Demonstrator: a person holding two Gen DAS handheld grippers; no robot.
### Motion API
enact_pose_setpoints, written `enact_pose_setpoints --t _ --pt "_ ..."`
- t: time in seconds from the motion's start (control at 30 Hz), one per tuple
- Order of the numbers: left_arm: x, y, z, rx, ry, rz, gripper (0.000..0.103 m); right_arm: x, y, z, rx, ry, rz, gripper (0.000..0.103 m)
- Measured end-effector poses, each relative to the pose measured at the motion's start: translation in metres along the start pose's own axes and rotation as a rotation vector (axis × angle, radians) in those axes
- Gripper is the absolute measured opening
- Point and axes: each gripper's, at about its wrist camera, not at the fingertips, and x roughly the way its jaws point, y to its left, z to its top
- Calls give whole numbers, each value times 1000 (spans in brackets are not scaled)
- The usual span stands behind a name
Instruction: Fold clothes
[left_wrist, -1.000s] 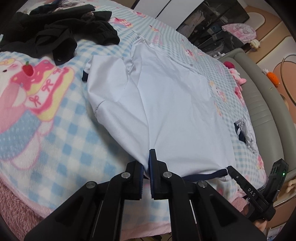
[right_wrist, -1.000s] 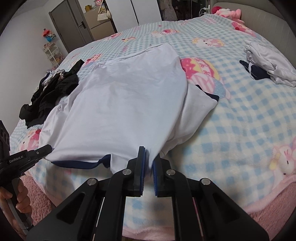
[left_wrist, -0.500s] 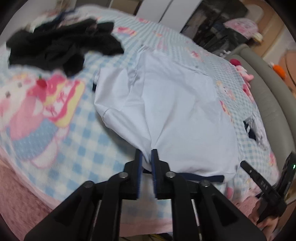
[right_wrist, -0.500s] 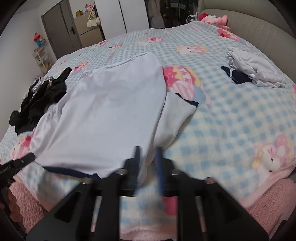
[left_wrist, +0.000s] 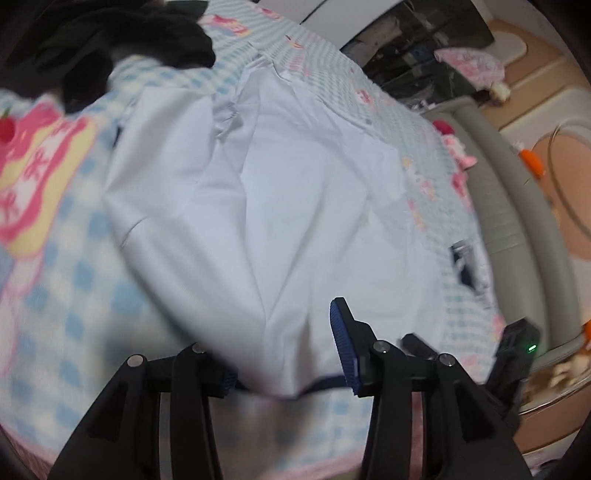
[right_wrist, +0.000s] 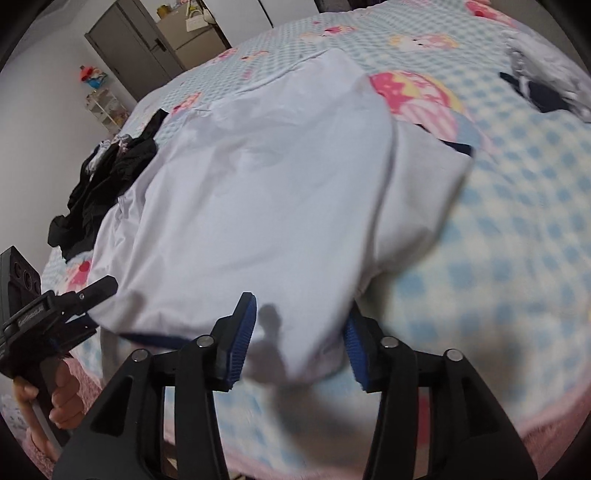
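- On the bed (right_wrist: 517, 229), the white shirt (right_wrist: 258, 192) is lying spread over the blue-checked blanket, its long axis running from the near edge of the bed away toward the far side, navy-trimmed hem nearest the cameras and collar end farthest.
- The shirt is looking pale, lightly creased down the middle, with one sleeve (right_wrist: 424, 192) (navy cuff showing) sticking out to the right in the right wrist view and the other sleeve (left_wrist: 159, 155) spreading to the left in the left wrist view.
- The left gripper (left_wrist: 284, 354) is standing with its fingers apart, having just been opening; the hem is lying between them, the cloth draping over the left finger, not pinched.
- The right gripper (right_wrist: 299, 336) is likewise parted, having just been opening, with the hem corner sagging loose between its blue pads.
- A heap of black clothes (right_wrist: 107, 177) is sitting beside the shirt's far left, and a folded grey-and-navy garment (right_wrist: 546, 85) is lying well apart to the right.
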Motion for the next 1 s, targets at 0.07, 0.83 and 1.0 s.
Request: enact_pose_setpoints --t 0.07,0.83,1.0 --pt "12 1 2 -18 32 56 3 10 0 3 -4 7 -5 29" --pt "-45 21 -48 -63 39 126 34 -54 -7 -42 -42 -48 -167 35" --pt "-85 8 -59 -61 -163 321 48 -83 -16 -40 23 -170 -290 48"
